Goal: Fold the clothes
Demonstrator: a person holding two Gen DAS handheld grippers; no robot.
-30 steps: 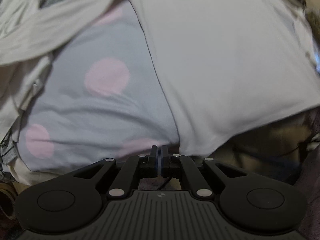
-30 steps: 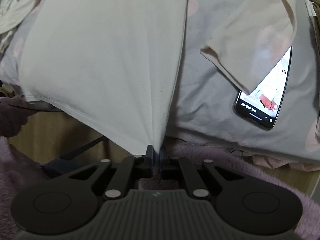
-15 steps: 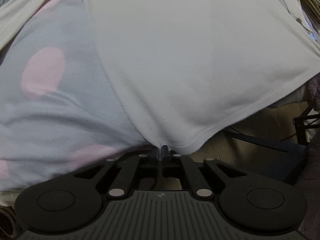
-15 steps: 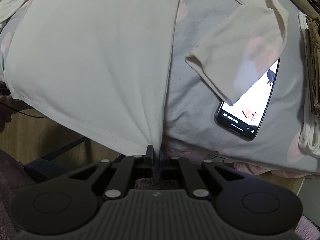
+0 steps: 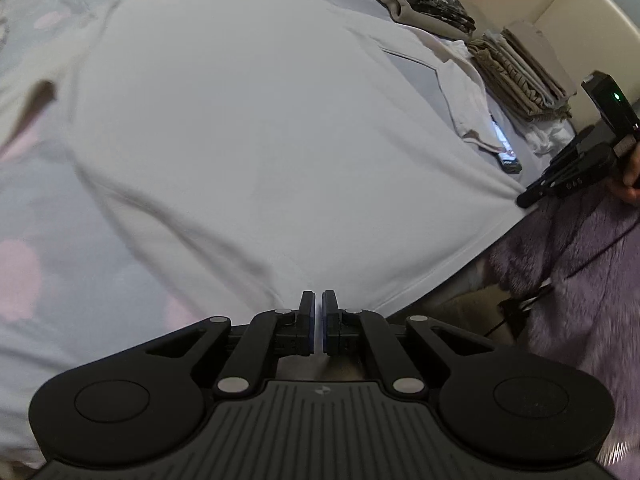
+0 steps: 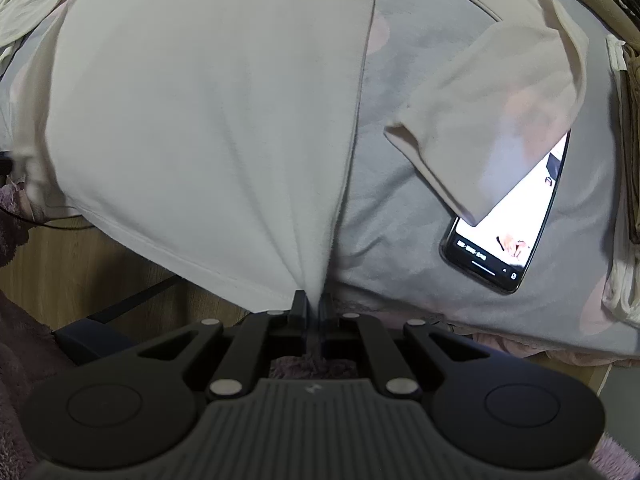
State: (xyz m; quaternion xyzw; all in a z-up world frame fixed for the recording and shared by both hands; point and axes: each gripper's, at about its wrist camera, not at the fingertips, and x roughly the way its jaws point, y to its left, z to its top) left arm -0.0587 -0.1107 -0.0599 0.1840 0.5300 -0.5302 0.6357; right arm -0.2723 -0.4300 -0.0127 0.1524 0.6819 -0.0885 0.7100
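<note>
Your left gripper (image 5: pixel 319 312) has its jaws nearly together with only a thin slit between the blue pads, and the hem of the white shirt (image 5: pixel 256 128) sits right at their tips; whether cloth is actually pinched there is hard to tell. Your right gripper (image 6: pixel 312 308) has its jaws clamped on the shirt's other bottom corner, and the fabric gathers into tight creases running into them.

The shirt lies spread flat, front up, over a grey bed sheet with pink dots (image 5: pixel 36 240), its hem along the near edge of the bed. One short sleeve (image 6: pixel 492 116) lies out to the right, and its cuff covers part of a phone (image 6: pixel 516 232) with a lit screen, resting on the sheet.

Beyond the phone, near the far right of the bed, sit two stacks of folded clothes (image 5: pixel 516 76), one beige and striped, the other topped with a dark patterned piece. A purple fuzzy blanket (image 5: pixel 580 280) hangs below the bed edge, close to your right gripper.
</note>
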